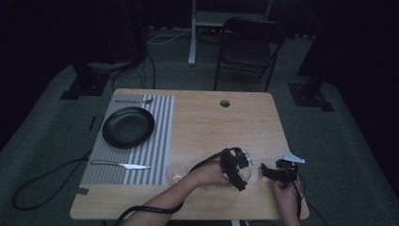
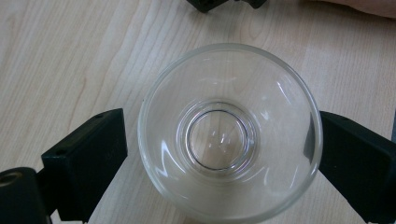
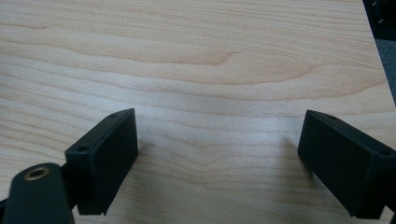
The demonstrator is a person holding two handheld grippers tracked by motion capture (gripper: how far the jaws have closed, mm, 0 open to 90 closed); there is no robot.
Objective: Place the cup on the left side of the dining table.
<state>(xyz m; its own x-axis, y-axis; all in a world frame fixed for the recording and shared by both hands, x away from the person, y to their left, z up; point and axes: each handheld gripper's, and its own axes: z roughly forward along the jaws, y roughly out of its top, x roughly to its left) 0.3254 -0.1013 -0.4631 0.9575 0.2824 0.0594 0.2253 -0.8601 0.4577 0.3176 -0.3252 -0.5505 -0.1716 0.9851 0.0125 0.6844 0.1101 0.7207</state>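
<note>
Glass bowl (image 2: 229, 135) sits upright on the wooden counter (image 2: 70, 60) between the jaws of the left tool (image 2: 219, 154), seen from straight above. Right jaw touches the rim; left jaw stands just beside it, a thin gap showing, so no firm grip can be told. In the high view the left tool (image 1: 241, 176) is near the counter's front edge, right tool (image 1: 269, 172) just beside it. Right tool (image 3: 217, 154) jaws wide apart over bare wood. Second glass (image 1: 177, 172) rests by the striped mat (image 1: 162, 141); plate (image 1: 128, 127), knife (image 1: 121, 165), fork (image 1: 135, 100) on the mat.
</note>
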